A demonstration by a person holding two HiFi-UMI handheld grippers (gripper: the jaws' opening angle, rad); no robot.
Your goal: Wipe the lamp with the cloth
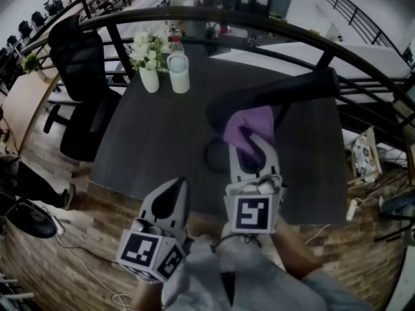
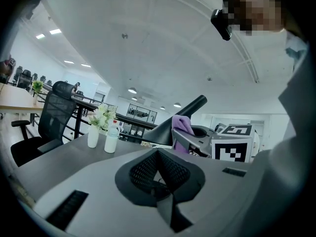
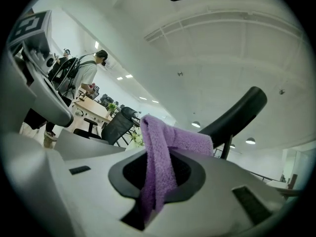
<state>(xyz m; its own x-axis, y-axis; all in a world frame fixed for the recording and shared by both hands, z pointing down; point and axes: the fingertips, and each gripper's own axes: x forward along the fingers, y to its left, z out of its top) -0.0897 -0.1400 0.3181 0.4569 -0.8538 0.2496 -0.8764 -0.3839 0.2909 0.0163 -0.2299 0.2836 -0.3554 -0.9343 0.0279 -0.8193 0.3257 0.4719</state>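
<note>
Purple cloth clamped in right tool against lamp, as head view shows; left tool closed, empty.

Purple cloth. Black lamp. Dark grey table. Pale grey left gripper and right gripper, black-and-white square markers on each. White vase, white flowers. Milky white bottle. Black chair. Brown wood-plank floor.

My head view is dim, bowed and black-ringed at its edges; the bench lies dull. Ceiling lights brighten both gripper views; nearest parts blur.
</note>
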